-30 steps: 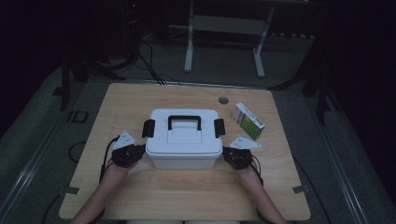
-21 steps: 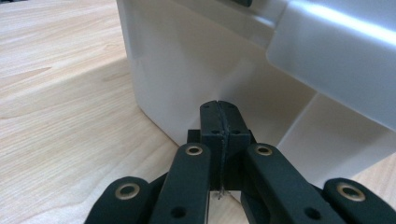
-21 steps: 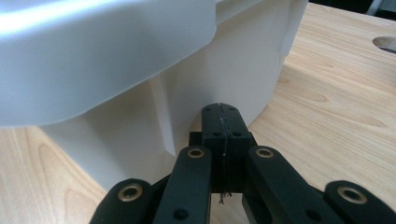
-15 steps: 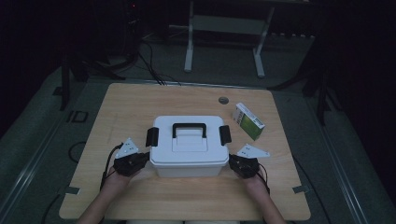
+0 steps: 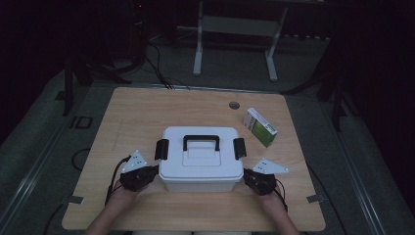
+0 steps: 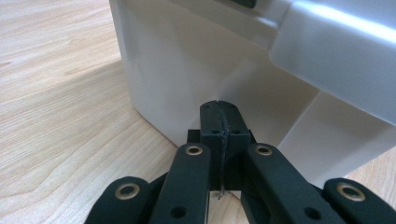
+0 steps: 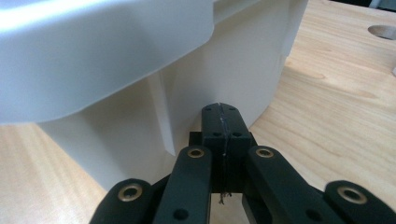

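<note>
A white plastic box with a black handle and black side latches stands in the middle of the wooden table. My left gripper is shut with nothing in it, its tips against the box's left wall. My right gripper is shut the same way against the right wall. In the left gripper view my closed left gripper meets the white wall under the lid rim. The right gripper view shows my right gripper at the box's wall.
A green and white carton lies to the right of the box, beyond my right hand. A round cable hole sits in the tabletop behind the box. The table's near edge runs just below both hands.
The box has slid toward the near edge of the table, with both shut grippers moving back alongside it, one at each side wall.
</note>
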The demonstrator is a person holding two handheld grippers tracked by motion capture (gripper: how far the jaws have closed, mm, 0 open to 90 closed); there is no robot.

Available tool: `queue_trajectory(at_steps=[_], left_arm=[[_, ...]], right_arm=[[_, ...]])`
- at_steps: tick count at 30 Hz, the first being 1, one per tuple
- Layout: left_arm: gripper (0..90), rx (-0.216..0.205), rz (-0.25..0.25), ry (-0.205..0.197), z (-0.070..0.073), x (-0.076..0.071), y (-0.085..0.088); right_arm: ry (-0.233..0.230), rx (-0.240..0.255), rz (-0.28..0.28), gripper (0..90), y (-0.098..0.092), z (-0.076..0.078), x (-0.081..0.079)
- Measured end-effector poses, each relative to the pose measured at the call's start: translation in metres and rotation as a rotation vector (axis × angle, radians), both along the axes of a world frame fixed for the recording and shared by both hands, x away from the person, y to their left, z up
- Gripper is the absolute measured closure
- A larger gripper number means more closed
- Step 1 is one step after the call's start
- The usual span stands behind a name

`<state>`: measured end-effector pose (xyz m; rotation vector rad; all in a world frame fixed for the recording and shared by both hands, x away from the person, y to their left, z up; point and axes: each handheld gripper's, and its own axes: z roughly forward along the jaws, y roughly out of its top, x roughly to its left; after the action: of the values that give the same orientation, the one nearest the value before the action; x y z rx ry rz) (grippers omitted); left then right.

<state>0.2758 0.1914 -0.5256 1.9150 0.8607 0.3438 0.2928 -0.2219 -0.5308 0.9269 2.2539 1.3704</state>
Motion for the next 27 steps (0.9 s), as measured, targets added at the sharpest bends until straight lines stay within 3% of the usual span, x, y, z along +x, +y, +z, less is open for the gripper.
queue_trajectory(at_steps=[14,27], left_arm=[[90.0,0.016,-0.033,0.010,0.001,-0.011,-0.005],[89.9,0.018,-0.056,0.012,0.000,-0.016,-0.006]], right_arm=[[0.020,0.027,0.011,90.0,-0.010,-0.001,-0.023],[0.023,0.025,0.006,90.0,-0.011,-0.001,-0.027]])
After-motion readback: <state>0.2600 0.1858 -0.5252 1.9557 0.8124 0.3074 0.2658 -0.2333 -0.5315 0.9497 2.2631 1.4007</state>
